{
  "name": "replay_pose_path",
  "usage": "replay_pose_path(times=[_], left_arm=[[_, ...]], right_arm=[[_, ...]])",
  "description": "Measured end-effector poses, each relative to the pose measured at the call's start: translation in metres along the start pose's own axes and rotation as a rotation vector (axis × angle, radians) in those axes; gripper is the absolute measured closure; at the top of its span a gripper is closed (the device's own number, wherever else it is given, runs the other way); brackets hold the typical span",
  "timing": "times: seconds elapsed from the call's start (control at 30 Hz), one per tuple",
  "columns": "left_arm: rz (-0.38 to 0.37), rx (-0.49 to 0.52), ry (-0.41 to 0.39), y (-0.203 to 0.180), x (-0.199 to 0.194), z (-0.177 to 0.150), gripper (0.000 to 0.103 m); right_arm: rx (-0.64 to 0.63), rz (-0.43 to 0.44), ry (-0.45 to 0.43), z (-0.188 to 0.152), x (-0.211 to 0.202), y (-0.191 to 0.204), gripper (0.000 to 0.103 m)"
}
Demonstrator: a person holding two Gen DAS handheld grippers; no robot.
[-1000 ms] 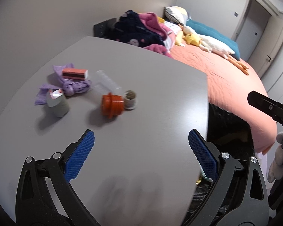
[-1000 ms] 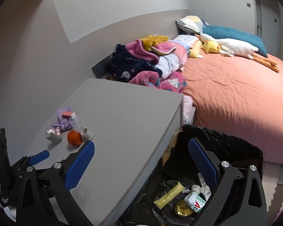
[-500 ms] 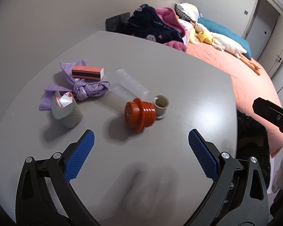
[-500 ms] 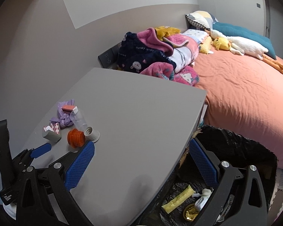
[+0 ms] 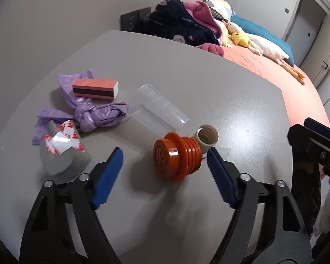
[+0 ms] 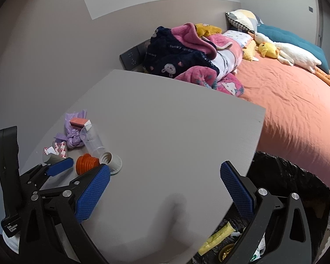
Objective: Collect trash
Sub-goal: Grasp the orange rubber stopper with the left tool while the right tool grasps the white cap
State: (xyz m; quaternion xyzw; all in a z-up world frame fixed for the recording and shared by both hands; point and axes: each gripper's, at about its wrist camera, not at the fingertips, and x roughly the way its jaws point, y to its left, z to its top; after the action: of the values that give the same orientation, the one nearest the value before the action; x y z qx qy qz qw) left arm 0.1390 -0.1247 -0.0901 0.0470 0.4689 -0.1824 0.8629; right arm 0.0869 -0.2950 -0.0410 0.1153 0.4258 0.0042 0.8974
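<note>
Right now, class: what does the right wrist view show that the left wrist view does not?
Only the right wrist view: the black bin bag with a yellow wrapper inside. Only the left wrist view: a door. Both: the grey table, orange ribbed cap, clear plastic cup, purple knotted bag, open left gripper, and the bed.
</note>
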Motion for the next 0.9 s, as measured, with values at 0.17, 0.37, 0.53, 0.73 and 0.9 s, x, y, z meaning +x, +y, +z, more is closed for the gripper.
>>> replay_pose_path(times=[0.17, 0.37, 0.53, 0.73, 0.9], left_arm=[[-0.017, 0.016, 0.01, 0.001, 0.006, 0.001, 0.044], [-0.027, 0.015, 0.012, 0.005, 0.003, -0.003, 0.061], [-0.016, -0.005, 0.012, 0.015, -0.005, -0.012, 0.061], [-0.004, -0.033, 0.009, 0.028, -0.016, -0.022, 0.061], [0.0, -0.041, 0.008, 0.034, -0.021, -0.028, 0.061]], right_arm=[[-0.015, 0.004, 0.013, 0.003, 0.01, 0.008, 0.003], [-0.039, 0.012, 0.033, 0.002, 0.021, 0.021, 0.003], [-0.087, 0.025, 0.054, -0.001, 0.032, 0.038, 0.003], [-0.137, 0.015, 0.071, -0.005, 0.048, 0.058, 0.003], [-0.188, -0.009, 0.062, -0.007, 0.06, 0.071, 0.01]])
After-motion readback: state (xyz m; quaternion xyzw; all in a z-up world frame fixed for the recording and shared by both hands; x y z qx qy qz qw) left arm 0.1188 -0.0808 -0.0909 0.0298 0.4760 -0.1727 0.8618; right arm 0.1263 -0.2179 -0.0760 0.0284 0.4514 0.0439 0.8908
